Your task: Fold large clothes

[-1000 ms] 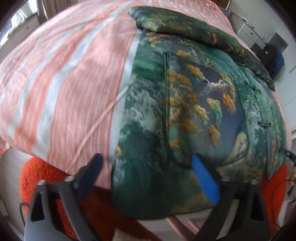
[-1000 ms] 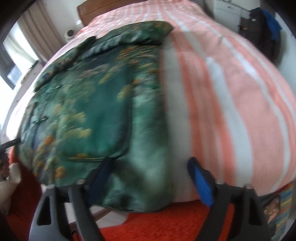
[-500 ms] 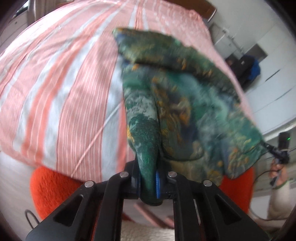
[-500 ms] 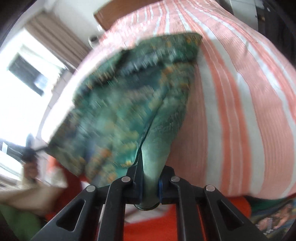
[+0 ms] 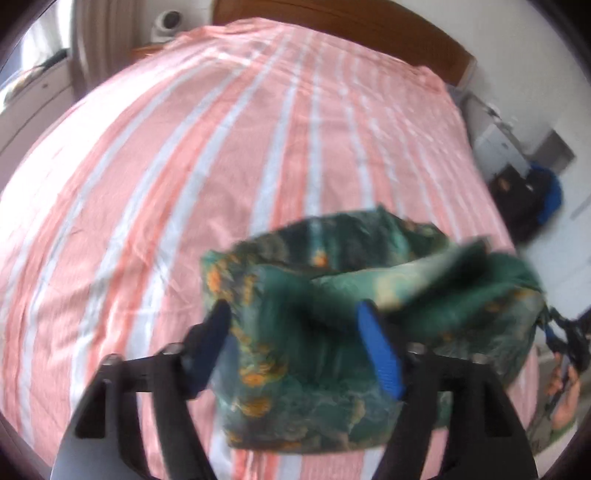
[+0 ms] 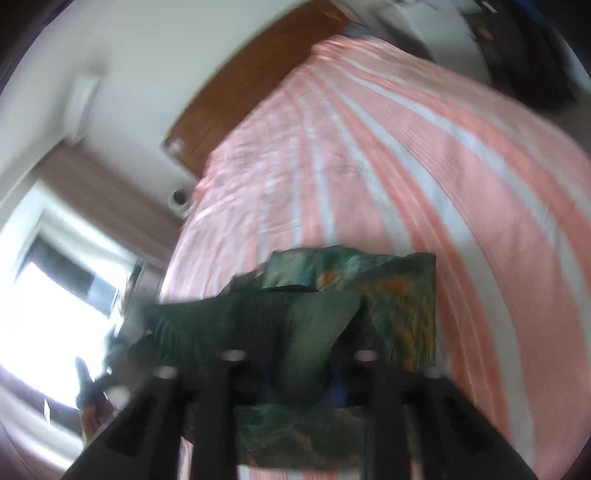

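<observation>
Left gripper (image 5: 295, 325) spread wide over the folded green garment (image 5: 314, 387), right gripper (image 6: 299, 373) seemingly clamped on its blurred fabric.

One green patterned garment (image 5: 332, 350) lies on one striped bed (image 5: 184, 184), with two hand-held grippers: left (image 5: 295, 332), right (image 6: 299, 373).

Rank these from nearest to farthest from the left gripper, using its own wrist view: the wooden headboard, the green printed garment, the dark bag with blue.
1. Green printed garment, right at the left gripper, between its open fingers.
2. Dark bag with blue, off to the right beside the bed.
3. Wooden headboard, at the far top.
</observation>
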The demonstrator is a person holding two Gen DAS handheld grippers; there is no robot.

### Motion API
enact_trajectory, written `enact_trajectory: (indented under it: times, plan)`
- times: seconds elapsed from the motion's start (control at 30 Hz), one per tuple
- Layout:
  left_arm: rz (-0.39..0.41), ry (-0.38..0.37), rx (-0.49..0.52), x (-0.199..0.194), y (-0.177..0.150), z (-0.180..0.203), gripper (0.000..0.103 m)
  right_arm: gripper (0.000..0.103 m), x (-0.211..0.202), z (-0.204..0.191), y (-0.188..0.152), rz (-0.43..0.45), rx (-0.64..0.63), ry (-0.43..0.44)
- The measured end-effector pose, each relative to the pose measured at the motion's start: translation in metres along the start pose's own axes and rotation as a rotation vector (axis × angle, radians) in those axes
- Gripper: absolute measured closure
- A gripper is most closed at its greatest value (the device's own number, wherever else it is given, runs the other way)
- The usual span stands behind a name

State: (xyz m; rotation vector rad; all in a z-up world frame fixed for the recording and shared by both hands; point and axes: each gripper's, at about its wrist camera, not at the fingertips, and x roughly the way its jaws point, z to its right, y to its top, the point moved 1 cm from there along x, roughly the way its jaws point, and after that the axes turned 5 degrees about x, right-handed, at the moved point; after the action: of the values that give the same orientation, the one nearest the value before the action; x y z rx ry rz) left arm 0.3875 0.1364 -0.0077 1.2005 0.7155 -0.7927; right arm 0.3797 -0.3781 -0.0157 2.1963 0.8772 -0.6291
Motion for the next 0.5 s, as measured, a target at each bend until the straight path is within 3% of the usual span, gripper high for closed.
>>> enact_trajectory:
  times: [0.07,0.13,0.23,0.37,0.4,0.43,0.47,0.5]
  plan:
    - [0.030,-0.036,-0.022,-0.002,-0.009,-0.019,0.012,0.001,0.009,0.013,0.002,0.047,0.043,-0.043]
    - [0.047,-0.055,-0.032,-0.001,-0.019,-0.031,0.008,0.001,0.007,0.021,0.009,0.048,0.042,-0.031]
    - [0.017,-0.034,-0.005,0.025,-0.027,-0.032,0.009,0.001,0.012,0.019,0.010,0.020,-0.056,-0.089]
    - [-0.010,-0.010,0.059,0.069,-0.018,-0.003,0.025,0.004,0.054,-0.008,0.000,-0.036,-0.280,-0.215]
    - [-0.028,0.004,0.080,0.075,-0.018,0.004,0.032,0.008,0.064,-0.010,-0.001,-0.035,-0.312,-0.234]
    - [-0.059,0.025,0.113,0.084,-0.020,0.013,0.063,0.012,0.080,-0.014,-0.005,-0.039,-0.352,-0.292]
    - [-0.085,0.062,0.133,0.089,-0.023,0.018,0.094,0.032,0.091,-0.014,-0.007,-0.052,-0.357,-0.331]
    - [-0.097,0.101,0.145,0.092,-0.025,0.021,0.093,0.069,0.098,-0.008,-0.010,-0.061,-0.356,-0.357]
